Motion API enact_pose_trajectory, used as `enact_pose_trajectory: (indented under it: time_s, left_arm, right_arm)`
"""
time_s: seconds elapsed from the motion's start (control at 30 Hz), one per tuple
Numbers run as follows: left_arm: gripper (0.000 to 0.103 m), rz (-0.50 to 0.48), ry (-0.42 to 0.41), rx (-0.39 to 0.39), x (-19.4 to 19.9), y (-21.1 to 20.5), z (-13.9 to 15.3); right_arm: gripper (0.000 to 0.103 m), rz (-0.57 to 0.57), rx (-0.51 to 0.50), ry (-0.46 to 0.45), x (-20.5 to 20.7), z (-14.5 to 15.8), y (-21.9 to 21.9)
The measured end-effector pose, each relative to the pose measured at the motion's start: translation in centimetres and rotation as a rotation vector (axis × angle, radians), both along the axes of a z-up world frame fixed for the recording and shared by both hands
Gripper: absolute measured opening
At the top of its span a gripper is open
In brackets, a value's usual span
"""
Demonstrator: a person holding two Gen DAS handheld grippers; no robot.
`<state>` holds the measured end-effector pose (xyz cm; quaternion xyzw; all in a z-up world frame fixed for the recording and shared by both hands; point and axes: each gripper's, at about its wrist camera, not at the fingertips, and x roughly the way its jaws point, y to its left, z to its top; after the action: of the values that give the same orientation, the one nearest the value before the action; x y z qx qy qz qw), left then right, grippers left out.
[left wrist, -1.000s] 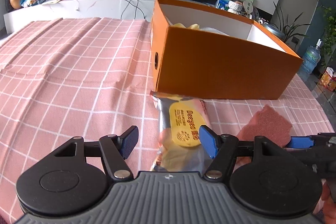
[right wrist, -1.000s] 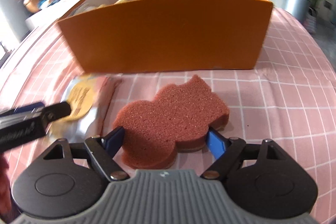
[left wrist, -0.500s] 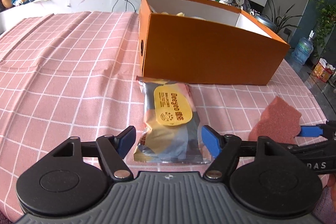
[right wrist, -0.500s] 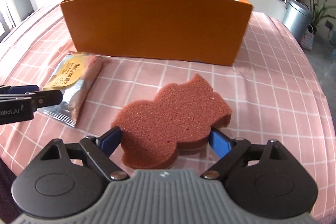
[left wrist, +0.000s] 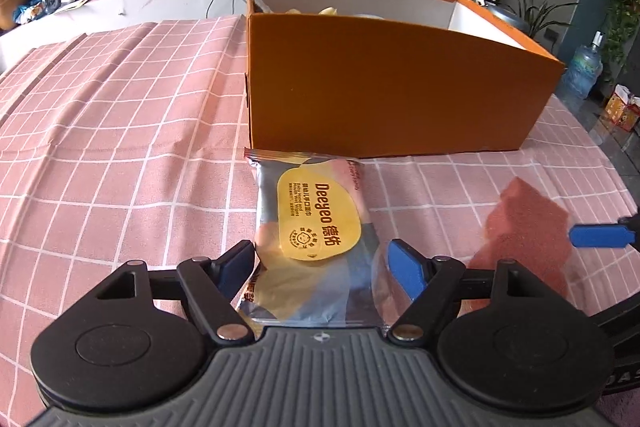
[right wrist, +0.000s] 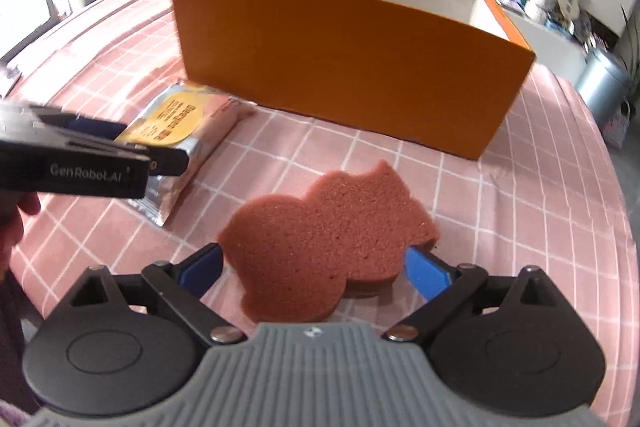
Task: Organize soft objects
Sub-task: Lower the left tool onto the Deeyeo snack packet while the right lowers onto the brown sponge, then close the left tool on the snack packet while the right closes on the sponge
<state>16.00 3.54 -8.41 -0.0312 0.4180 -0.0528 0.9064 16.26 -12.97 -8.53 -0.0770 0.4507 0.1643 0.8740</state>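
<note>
Both grippers have drawn back a little from their objects and spread wider since the earlier frames, and more of each object now shows between the blue pads.

On a pink checked tablecloth (left wrist: pixel 120 131) stands an orange box (left wrist: pixel 392 99), open at the top, with some pale items already inside; what they are is hard to make out. A foil pack of wet wipes (left wrist: pixel 316 223) with a yellow label lies flat in front of the box, its far end just beside the box wall. A reddish-brown sponge (right wrist: pixel 328 227) with a wavy outline lies flat to its right, apart from the box.

The left gripper (left wrist: pixel 320 263) has its jaws apart and opening, with the near half of the pack between them; the left pad seems to sit right against the pack's edge, the right one clear of it. The right gripper (right wrist: pixel 312 267) is also spread and opening, the sponge's near part filling the gap between its pads without being squeezed.

To grasp well, each gripper likely needs to settle lower and centred, then close gently so the soft sponge is not crushed and the slick pack does not slide out.
</note>
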Motion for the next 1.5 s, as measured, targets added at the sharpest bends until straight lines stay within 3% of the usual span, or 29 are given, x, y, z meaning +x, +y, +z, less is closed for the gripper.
enact_pose_trajectory:
  time_s: [0.27, 0.47, 0.67, 0.8, 0.9, 1.13, 1.2, 1.5]
  left_arm:
    - [0.089, -0.025, -0.015, 0.066, 1.0, -0.8, -0.4]
    - [0.089, -0.032, -0.012, 0.083, 1.9, -0.8, -0.7]
    - [0.087, -0.026, 0.0, 0.108, 2.7, -1.0, -1.3]
    - [0.085, -0.027, -0.008, 0.115, 2.7, -1.1, -1.6]
    - [0.078, -0.034, -0.016, 0.104, 2.6, -1.1, -1.6]
    - [0.065, -0.04, -0.038, 0.098, 1.8, -1.0, -1.2]
    - [0.063, -0.04, -0.038, 0.076, 1.5, -0.7, -1.1]
    - [0.061, -0.032, -0.054, 0.029, -0.3, -0.3, -0.1]
  right_arm:
    - [0.099, -0.264, 0.203, 0.104, 1.9, 0.5, -1.5]
    - [0.097, -0.352, 0.172, 0.119, 3.6, 0.0, -0.4]
    - [0.087, -0.276, 0.048, 0.054, 4.0, -0.4, 1.5]
    - [0.084, -0.244, 0.021, 0.043, 4.1, -1.0, 1.6]
    - [0.082, -0.214, 0.008, 0.027, 3.9, -1.2, 1.7]
    - [0.073, -0.201, 0.036, 0.018, 3.6, -1.1, 0.9]
    - [0.068, -0.203, 0.047, 0.013, 3.5, -1.0, 0.7]
    - [0.066, -0.175, 0.08, -0.003, 2.5, -0.1, 0.4]
